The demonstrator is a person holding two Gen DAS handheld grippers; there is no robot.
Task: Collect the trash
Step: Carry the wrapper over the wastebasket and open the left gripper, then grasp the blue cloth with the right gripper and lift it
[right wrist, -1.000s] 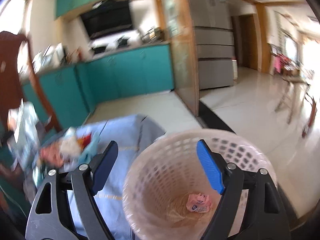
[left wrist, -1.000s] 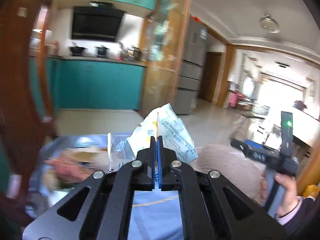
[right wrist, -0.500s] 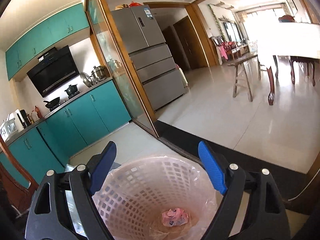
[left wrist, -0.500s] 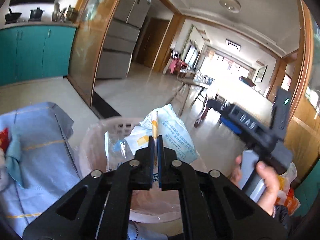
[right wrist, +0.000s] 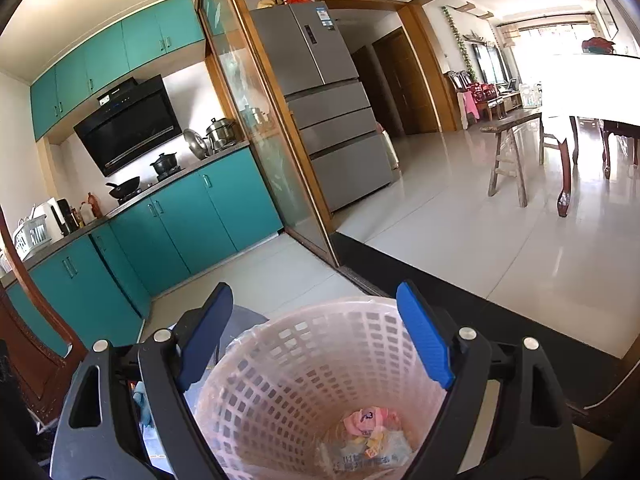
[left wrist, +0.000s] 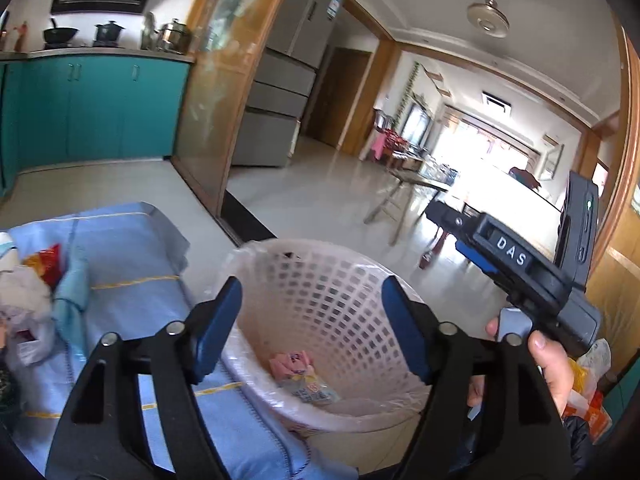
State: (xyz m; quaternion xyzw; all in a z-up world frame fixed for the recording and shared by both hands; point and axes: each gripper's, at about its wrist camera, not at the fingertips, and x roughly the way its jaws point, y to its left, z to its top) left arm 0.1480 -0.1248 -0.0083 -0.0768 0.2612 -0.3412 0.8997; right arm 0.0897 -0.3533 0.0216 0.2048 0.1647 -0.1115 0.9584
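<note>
A clear wrapper (left wrist: 310, 388) and a pink scrap (left wrist: 290, 362) lie at the bottom of the basket (left wrist: 320, 268), low and centre in both views. Above it the left gripper (left wrist: 312, 326) is opening its jaws, nothing between them. The right gripper (right wrist: 316, 338) also stands apart and empty over the basket; a hand (left wrist: 550, 368) holds it at lower right of the left view. More trash (left wrist: 28, 300) sits on blue cloth (left wrist: 132, 256) at left.

Black hand-held gripper (left wrist: 312, 328), blue pads (left wrist: 404, 328)
</note>
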